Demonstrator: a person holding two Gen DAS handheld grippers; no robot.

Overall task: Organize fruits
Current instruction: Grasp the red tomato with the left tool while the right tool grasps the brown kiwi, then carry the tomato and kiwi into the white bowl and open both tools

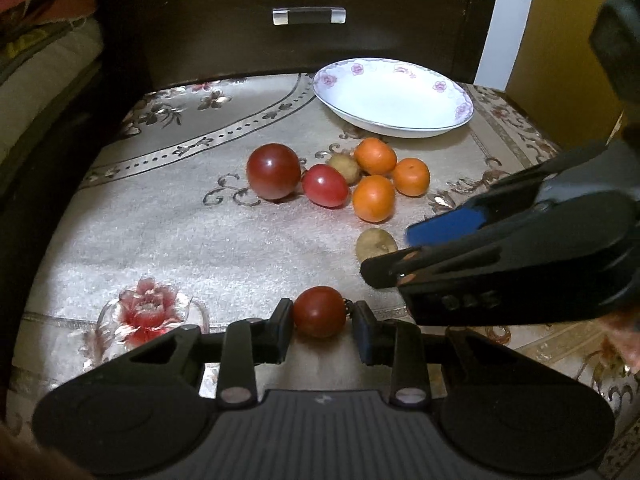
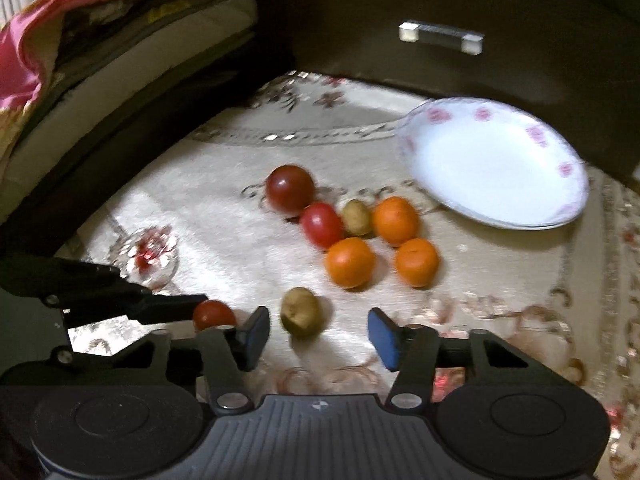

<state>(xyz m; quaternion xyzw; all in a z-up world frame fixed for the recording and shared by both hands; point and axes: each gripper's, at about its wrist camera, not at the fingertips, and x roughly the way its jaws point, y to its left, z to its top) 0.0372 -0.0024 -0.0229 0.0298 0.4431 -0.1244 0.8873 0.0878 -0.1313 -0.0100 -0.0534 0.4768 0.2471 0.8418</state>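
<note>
My left gripper is shut on a small red tomato near the table's front edge; the same tomato shows in the right wrist view. My right gripper stands open around a brown round fruit, and its pads do not touch it. From the left wrist view that gripper comes in from the right over the brown fruit. Further back lie three oranges, a large dark tomato, a pinkish tomato and another brown fruit. An empty white flowered plate stands behind them.
A floral tablecloth covers the small table. A dark cabinet with a drawer handle rises right behind the plate. Folded bedding is stacked to the left. A yellow wall is at the right.
</note>
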